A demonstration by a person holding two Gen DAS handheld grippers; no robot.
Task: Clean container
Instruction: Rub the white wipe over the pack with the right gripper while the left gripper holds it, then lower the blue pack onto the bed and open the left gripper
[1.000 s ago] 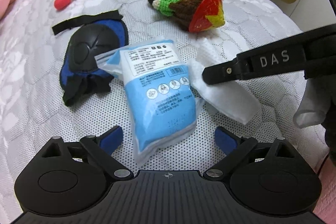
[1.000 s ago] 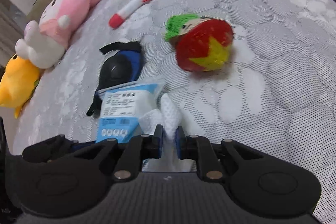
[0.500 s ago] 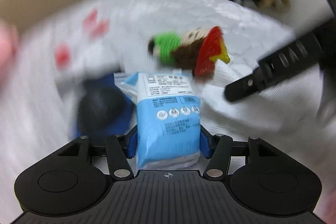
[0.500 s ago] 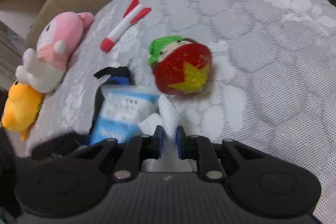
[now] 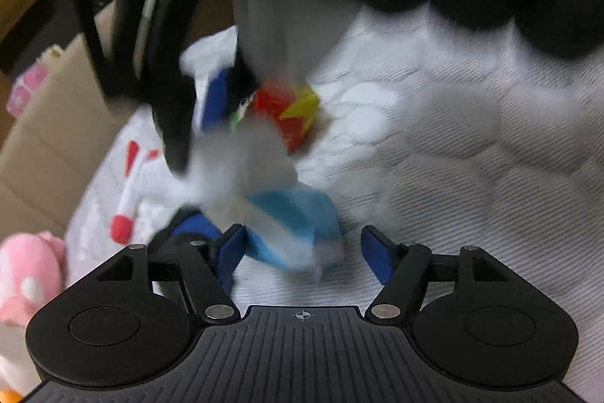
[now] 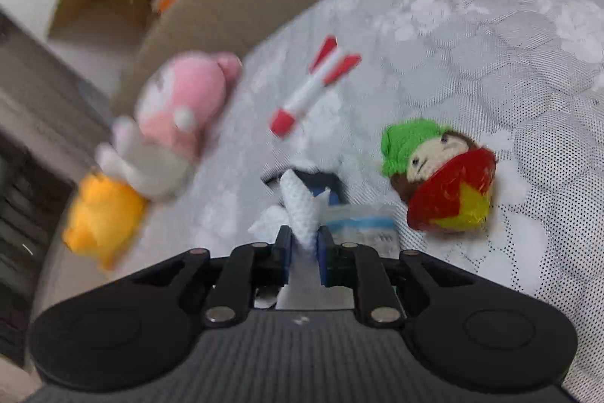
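Observation:
A blue and white wipes packet (image 5: pixel 294 225) lies on the white bedcover (image 5: pixel 472 176) between the jaws of my left gripper (image 5: pixel 304 252). Those jaws are opening: the left pad (image 5: pixel 234 248) is beside the packet and the right pad stands clear of it. My right gripper (image 6: pixel 304 244) is shut on a white wipe (image 6: pixel 298 206) and holds it above the bed. The packet (image 6: pixel 362 227) shows just past its right finger. In the blurred left wrist view, that wipe (image 5: pixel 241 157) hangs over the packet.
A crochet doll with a red hat (image 6: pixel 438 184) lies to the right, a red and white toy rocket (image 6: pixel 313 89) farther back. Pink plush (image 6: pixel 181 116) and yellow plush (image 6: pixel 102 218) sit at the bed's left edge beside a cardboard box (image 5: pixel 45 123). A blue knee pad (image 5: pixel 188 233) lies left of the packet.
The left gripper closed around the packet, then spread its jaws again while rolling and shifting sideways. The right gripper, still pinching the wipe, rose and swung over the packet.

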